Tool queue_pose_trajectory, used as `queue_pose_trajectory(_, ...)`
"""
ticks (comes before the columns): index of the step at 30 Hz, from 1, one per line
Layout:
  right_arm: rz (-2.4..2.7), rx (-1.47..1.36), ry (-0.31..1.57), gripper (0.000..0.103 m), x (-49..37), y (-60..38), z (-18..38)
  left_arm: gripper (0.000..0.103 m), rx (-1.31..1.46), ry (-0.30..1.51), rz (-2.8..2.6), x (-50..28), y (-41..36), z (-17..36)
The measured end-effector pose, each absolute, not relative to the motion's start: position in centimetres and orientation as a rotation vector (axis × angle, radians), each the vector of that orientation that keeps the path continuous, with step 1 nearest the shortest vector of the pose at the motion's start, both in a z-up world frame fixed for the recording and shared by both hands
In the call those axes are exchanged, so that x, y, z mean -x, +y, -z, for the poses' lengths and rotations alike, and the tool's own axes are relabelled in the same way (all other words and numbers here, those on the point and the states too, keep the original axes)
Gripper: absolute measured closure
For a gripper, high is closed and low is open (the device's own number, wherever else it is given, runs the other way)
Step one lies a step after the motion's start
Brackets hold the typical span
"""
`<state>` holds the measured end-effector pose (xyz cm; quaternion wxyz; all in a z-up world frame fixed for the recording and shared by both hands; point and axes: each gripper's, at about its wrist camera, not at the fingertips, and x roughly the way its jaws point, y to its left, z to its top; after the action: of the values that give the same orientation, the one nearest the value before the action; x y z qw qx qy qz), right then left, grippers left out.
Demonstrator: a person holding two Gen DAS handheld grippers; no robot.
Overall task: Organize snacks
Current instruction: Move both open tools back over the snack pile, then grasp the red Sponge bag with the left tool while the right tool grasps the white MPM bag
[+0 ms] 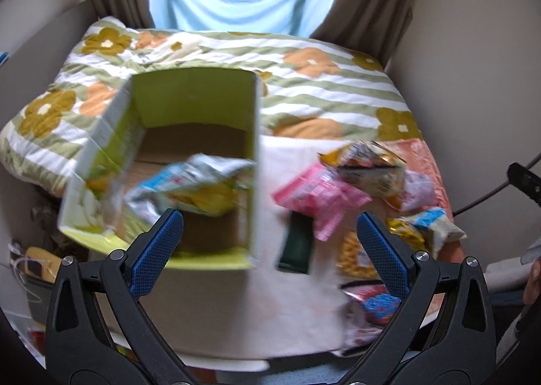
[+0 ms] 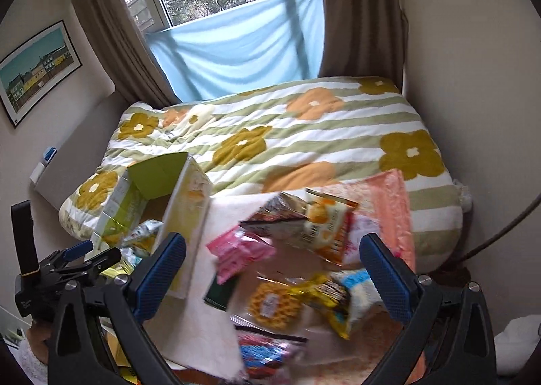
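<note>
A green cardboard box (image 1: 192, 97) stands open on the table's left side; it also shows in the right wrist view (image 2: 184, 209). A silver, blue and yellow snack bag (image 1: 192, 182) lies inside it. My left gripper (image 1: 268, 239) is open and empty, just in front of the box. Loose snacks lie to the right: a pink packet (image 1: 318, 195) (image 2: 240, 253), an orange and brown bag (image 1: 368, 165) (image 2: 324, 222), a waffle pack (image 2: 270, 304) and a yellow bag (image 2: 324, 290). My right gripper (image 2: 272, 263) is open and empty above this pile.
A dark green box (image 1: 297, 243) (image 2: 221, 290) lies between the box and the pile. A white cloth (image 2: 203, 334) and an orange cloth (image 2: 389, 202) cover the table. A flowered, striped quilt (image 2: 304, 135) on a bed lies behind. The left gripper shows at the left edge (image 2: 77, 260).
</note>
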<state>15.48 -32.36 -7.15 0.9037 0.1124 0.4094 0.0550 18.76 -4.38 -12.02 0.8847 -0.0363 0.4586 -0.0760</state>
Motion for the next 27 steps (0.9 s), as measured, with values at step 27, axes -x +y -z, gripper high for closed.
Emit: queue_pose_trajectory(27, -0.114, -0.090, 1.070, 0.001, -15.7, -40.6, 20.3, 0.001, 0.034, 1.298, 0.218, -11.5, -20.0, 26.4)
